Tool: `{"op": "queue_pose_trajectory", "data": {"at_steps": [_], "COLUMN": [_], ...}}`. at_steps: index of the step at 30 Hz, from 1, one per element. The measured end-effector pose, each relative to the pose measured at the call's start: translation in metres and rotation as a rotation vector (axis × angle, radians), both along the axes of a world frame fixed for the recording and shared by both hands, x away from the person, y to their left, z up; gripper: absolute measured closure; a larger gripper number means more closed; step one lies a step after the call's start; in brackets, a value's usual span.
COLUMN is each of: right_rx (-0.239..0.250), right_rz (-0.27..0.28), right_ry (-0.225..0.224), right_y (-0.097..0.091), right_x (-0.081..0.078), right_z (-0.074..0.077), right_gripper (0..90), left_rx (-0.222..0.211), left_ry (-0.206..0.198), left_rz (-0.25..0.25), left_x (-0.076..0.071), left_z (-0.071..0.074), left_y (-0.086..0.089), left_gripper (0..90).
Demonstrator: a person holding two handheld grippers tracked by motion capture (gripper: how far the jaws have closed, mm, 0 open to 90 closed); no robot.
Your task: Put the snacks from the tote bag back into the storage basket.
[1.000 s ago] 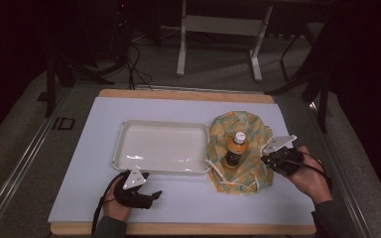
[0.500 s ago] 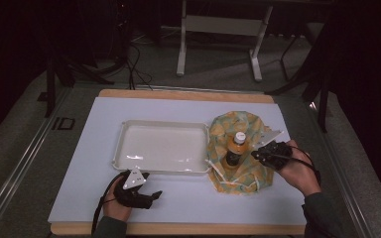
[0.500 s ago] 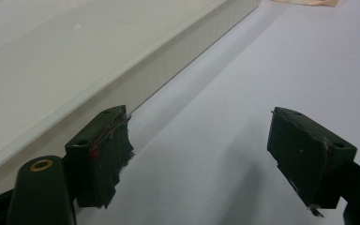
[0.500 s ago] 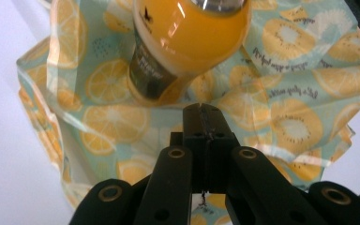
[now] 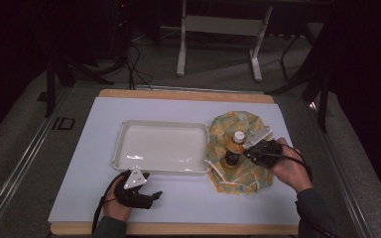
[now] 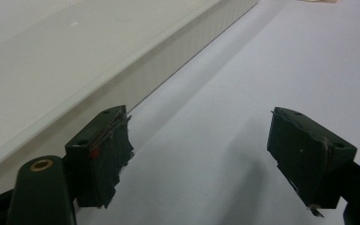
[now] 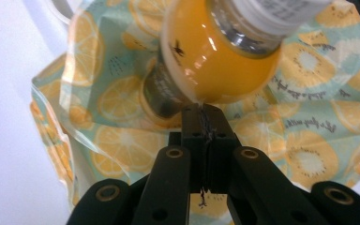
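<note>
My right tongs (image 7: 201,117) were pressed fully together, jaws meeting just under the orange juice bottle (image 7: 215,56), gripping nothing that I could see. The bottle (image 5: 235,148) stood on a citrus-print pouch (image 5: 238,151) at three o'clock on the worktop (image 5: 178,106). The white tray (image 5: 124,148) at the centre held nothing. My left tongs (image 6: 201,154) rested at seven o'clock, jaws wide apart and empty.

A bottle (image 5: 235,148) of orange liquid with a white cap stands upright on a citrus-print bag (image 5: 239,151) of pale teal and yellow, spread flat on the desk (image 5: 188,106), just right of a shallow white tray (image 5: 162,147), empty.
</note>
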State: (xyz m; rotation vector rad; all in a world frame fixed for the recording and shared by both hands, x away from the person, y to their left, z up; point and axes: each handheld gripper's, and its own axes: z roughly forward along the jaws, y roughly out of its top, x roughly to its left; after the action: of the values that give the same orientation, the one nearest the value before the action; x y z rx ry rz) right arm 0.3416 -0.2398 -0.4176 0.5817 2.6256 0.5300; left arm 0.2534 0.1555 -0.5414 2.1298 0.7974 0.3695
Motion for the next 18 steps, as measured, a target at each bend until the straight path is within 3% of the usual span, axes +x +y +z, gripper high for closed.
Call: {"op": "queue_pose_trajectory", "data": {"at_steps": [9,18], "right_rx": [0.001,-0.035], "right_rz": [0.054,0.107], "right_ry": [0.013,0.004], "right_y": [0.009,0.017], "right_x": [-0.002,-0.005], "right_z": [0.004,0.021], "right_gripper": [85.8,82.2], "left_rx": [0.006,0.004], "left_ry": [0.001,0.002], "left_rz": [-0.003,-0.002], "left_x": [0.000,0.000], "left_z": [0.000,0.000], "left_y": [0.000,0.000], "left_gripper": [21.4,21.4]}}
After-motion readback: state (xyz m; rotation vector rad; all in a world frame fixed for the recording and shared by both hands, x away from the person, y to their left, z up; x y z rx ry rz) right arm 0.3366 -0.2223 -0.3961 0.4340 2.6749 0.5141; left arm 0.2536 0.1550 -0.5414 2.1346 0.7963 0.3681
